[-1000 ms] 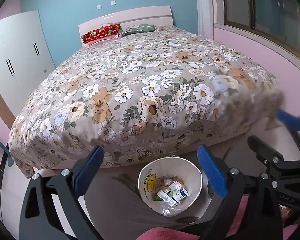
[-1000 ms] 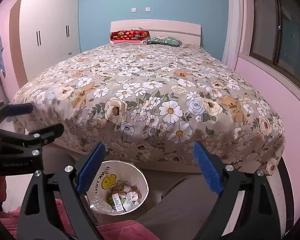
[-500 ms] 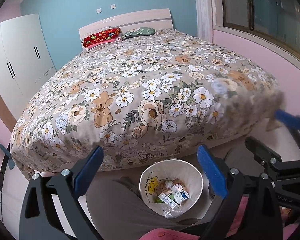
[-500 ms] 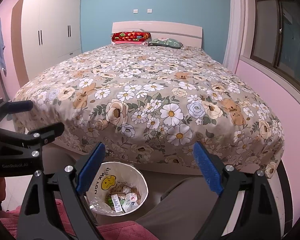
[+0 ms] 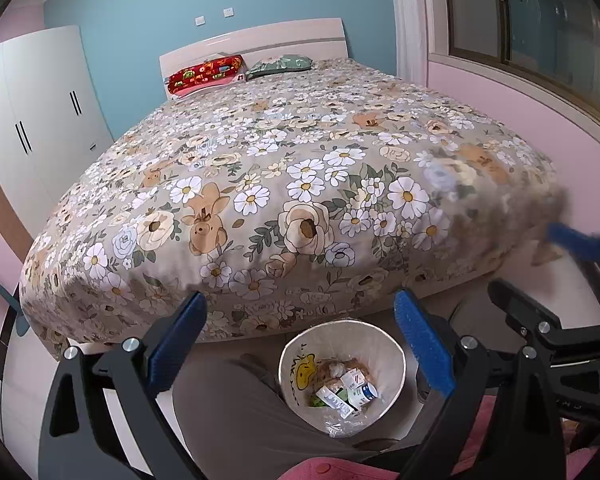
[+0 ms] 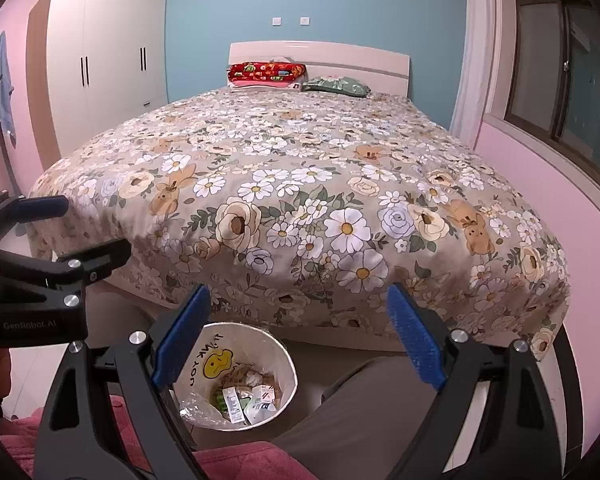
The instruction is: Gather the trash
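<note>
Left wrist view is showing the left gripper with jaws spread wide and nothing between them, hovering above the bin at lower centre, which is already holding small cartons and wrappers at its bottom. Right wrist view is showing the right gripper likewise released and empty, with the bin at lower left and the bed filling the middle, bare of litter. Compared with a second ago nothing is shifting beyond a slight change of framing, so I am judging the collecting as done or pausing.
</note>
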### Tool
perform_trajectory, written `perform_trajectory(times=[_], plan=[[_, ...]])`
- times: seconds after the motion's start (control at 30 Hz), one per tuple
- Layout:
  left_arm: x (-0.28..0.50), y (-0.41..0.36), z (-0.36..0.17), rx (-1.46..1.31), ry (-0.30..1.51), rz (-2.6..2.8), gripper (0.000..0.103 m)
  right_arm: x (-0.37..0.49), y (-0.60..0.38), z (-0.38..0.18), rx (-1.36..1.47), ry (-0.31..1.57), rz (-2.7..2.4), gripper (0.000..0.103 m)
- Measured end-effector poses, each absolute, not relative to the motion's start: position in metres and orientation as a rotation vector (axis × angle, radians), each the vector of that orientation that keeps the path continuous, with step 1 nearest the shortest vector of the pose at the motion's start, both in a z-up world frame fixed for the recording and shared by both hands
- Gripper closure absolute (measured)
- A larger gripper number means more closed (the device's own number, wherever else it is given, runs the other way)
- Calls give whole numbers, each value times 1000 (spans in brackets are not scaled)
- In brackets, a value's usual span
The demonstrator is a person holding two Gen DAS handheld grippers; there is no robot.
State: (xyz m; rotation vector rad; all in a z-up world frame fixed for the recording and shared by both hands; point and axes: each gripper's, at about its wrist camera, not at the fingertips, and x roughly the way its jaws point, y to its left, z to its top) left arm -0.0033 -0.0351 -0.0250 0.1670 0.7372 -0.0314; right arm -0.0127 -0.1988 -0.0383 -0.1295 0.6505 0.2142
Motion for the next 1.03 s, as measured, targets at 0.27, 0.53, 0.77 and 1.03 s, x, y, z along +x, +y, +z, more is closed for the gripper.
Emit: perform_trajectory(times=[0.27,0.53,0.77,1.03], plan=[[-2,-33,-25,153,740,-34,7,-13,-199,-39,-129,651,216,15],[-3,-34,-24,154,732,-36,7,-11,-199,-39,-127,654,218,15],[-2,-35,-24,158,735,-29,7,-11,-199,-39,-127,653,218,15],[-1,-33,-24,150,737,-23,7,-11,-200,-39,-128,654,218,15]])
